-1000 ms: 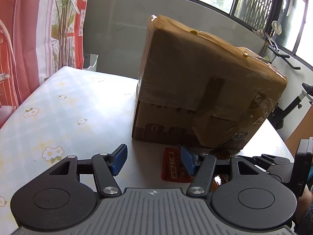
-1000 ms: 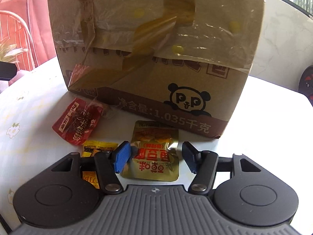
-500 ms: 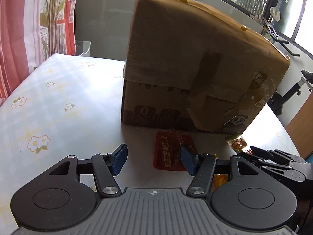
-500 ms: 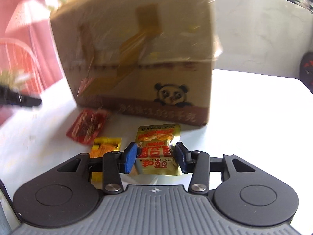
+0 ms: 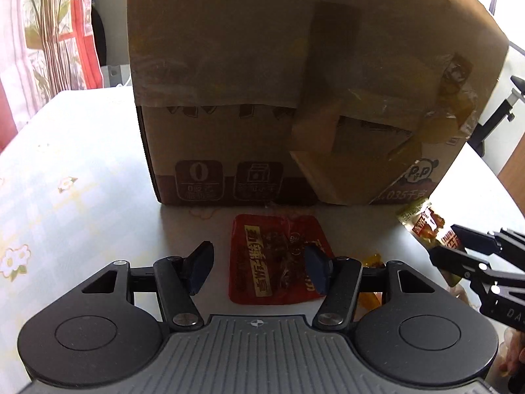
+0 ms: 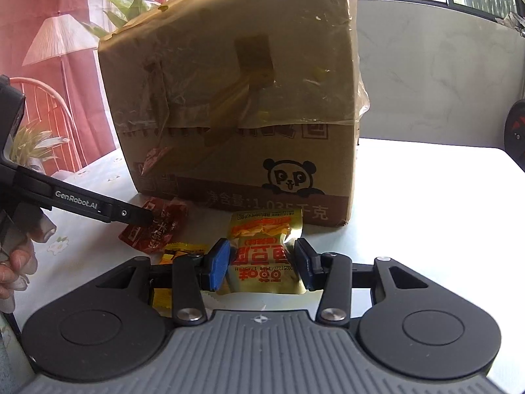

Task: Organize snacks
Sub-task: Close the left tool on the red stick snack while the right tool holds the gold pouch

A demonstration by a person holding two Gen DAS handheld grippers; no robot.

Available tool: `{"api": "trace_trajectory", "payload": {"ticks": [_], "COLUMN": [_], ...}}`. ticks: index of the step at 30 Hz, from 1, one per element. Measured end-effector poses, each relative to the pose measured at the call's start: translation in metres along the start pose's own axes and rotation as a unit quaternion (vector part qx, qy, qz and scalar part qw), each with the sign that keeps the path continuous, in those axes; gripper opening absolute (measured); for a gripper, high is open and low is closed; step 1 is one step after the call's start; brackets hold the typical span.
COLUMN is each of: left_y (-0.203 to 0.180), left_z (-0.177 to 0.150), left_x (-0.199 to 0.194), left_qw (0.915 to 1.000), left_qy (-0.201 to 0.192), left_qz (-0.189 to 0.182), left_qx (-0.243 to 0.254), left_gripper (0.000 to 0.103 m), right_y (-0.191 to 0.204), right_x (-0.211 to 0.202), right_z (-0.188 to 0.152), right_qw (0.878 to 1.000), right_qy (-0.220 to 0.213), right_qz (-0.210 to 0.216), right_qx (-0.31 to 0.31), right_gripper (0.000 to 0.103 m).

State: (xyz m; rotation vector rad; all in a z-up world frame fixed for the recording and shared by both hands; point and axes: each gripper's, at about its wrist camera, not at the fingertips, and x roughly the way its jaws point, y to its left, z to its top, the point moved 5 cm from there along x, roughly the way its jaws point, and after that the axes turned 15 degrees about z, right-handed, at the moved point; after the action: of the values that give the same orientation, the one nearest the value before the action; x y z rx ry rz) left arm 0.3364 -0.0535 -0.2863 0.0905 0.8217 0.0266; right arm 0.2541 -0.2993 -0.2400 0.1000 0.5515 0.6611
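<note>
The right hand-held gripper (image 6: 261, 264) has just closed on the gold snack packet (image 6: 264, 252), at the box's (image 6: 236, 105) six o'clock; the left hand-held gripper (image 5: 257, 271) hangs half-open over the red packet (image 5: 279, 259). Light, crinkly, slippery foil: pinch its edges.

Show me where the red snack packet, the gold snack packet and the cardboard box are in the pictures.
red snack packet (image 5: 279, 262), left wrist view, middle of its printed face.
gold snack packet (image 6: 262, 256), right wrist view, red label between the blue pads.
cardboard box (image 6: 236, 105), right wrist view, taped front wall.
</note>
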Motion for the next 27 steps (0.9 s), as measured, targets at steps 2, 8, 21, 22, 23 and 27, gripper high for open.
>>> {"api": "trace_trajectory", "payload": {"ticks": [2, 8, 21, 22, 23, 27], "left_y": [-0.001, -0.015, -0.017, -0.015, -0.013, -0.002], "left_z": [0.000, -0.004, -0.013, -0.015, -0.017, -0.025], "left_x": [0.004, 0.010, 0.002, -0.001, -0.005, -0.016], "left_qw": [1.0000, 0.9994, 0.9986, 0.9990, 0.9991, 0.9995], "left_qy": [0.002, -0.009, -0.026, -0.026, -0.028, -0.029], "left_qz": [-0.007, -0.003, 0.020, 0.011, 0.006, 0.013], "left_qx": [0.001, 0.034, 0.041, 0.036, 0.031, 0.009], "left_gripper": [0.063, 0.067, 0.029, 0.021, 0.016, 0.015], "right_y": [0.000, 0.001, -0.003, -0.003, -0.003, -0.003], "right_x": [0.002, 0.003, 0.004, 0.005, 0.004, 0.005], "right_z": [0.000, 0.000, 0.001, 0.001, 0.001, 0.001], "right_qw": [1.000, 1.000, 1.000, 1.000, 1.000, 1.000], "right_qy": [0.004, 0.008, 0.010, 0.010, 0.011, 0.012], "right_qz": [0.001, 0.001, -0.001, -0.001, -0.001, 0.000], "right_qx": [-0.001, -0.004, 0.003, 0.003, 0.002, 0.000], "right_gripper": [0.046, 0.046, 0.046, 0.046, 0.046, 0.046]}}
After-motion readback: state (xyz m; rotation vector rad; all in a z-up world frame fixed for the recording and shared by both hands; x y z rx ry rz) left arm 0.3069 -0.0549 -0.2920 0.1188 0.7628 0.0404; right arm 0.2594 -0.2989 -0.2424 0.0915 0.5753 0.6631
